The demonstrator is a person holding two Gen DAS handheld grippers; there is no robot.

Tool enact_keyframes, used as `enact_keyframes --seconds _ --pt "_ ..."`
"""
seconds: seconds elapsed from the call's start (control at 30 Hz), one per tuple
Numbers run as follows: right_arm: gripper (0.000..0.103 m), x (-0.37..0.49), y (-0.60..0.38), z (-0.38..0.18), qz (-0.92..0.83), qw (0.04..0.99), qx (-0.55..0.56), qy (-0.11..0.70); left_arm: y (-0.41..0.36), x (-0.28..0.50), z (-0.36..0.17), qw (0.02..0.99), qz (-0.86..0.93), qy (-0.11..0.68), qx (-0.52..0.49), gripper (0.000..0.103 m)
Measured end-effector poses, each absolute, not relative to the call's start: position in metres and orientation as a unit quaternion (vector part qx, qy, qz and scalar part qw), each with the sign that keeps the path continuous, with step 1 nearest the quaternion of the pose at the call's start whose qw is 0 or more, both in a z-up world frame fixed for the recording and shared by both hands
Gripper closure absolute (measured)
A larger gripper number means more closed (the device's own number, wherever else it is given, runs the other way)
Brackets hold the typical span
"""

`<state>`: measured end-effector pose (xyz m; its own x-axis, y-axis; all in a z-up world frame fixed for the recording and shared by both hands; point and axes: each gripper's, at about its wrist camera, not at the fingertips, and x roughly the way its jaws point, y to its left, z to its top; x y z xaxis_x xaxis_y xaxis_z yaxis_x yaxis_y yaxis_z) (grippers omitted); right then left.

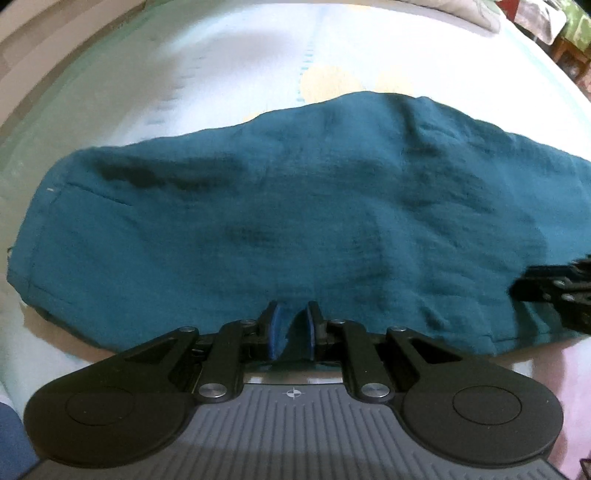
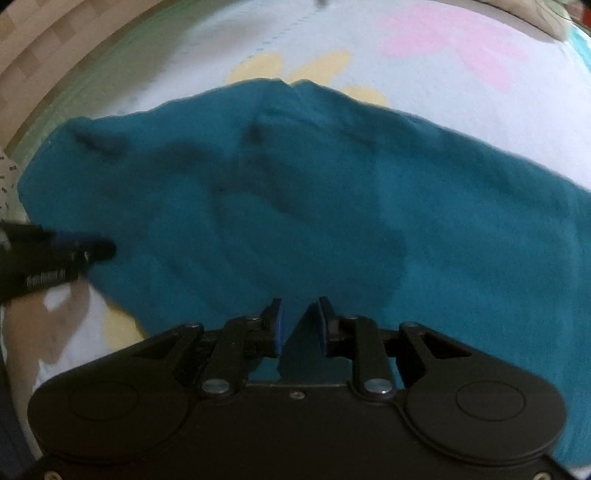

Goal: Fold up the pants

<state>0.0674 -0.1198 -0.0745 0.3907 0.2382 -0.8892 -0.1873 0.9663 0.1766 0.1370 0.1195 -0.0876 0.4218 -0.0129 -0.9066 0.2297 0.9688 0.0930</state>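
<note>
Teal pants (image 1: 295, 203) lie spread flat and wrinkled across a pale bed sheet (image 1: 221, 74), with a hem at the left. At their near edge my left gripper (image 1: 293, 306) is shut on a pinched fold of the cloth. In the right wrist view the pants (image 2: 295, 192) fill the middle. My right gripper (image 2: 299, 302) stands over their near edge with its jaws a little apart; a raised fold lies between the pads, leaning on the right one. The right gripper (image 1: 554, 288) shows at the right edge of the left view, and the left gripper (image 2: 85, 247) at the left edge of the right view.
The sheet (image 2: 443, 92) carries yellow and pink flower prints beyond the pants. A wooden headboard or wall (image 2: 37, 48) runs along the far left. Bundled fabric (image 1: 480, 14) and a wooden piece of furniture (image 1: 569, 55) sit at the far right corner.
</note>
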Motion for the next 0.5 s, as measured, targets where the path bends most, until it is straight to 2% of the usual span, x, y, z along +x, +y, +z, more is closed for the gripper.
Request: enact_keyframes --seconds 0.1,0.27,0.33,0.4,0.5 --pt "0.071 0.064 -0.133 -0.069 0.125 0.829 0.050 0.543 0.114 0.136 -0.085 0.835 -0.060 0.536 0.109 0.088" --pt "0.071 0.061 -0.188 -0.036 0.080 0.857 0.092 0.501 0.101 0.135 -0.073 0.835 -0.050 0.537 0.107 0.088" --pt "0.069 0.060 -0.220 -0.022 0.054 0.864 0.110 0.488 0.093 0.136 -0.067 0.837 -0.056 0.533 0.108 0.088" --pt "0.062 0.057 -0.254 -0.012 0.027 0.867 0.129 0.480 0.081 0.135 -0.061 0.840 -0.063 0.527 0.111 0.088" --pt "0.061 0.050 -0.309 0.002 -0.018 0.868 0.159 0.469 0.056 0.133 -0.052 0.844 -0.081 0.519 0.112 0.088"
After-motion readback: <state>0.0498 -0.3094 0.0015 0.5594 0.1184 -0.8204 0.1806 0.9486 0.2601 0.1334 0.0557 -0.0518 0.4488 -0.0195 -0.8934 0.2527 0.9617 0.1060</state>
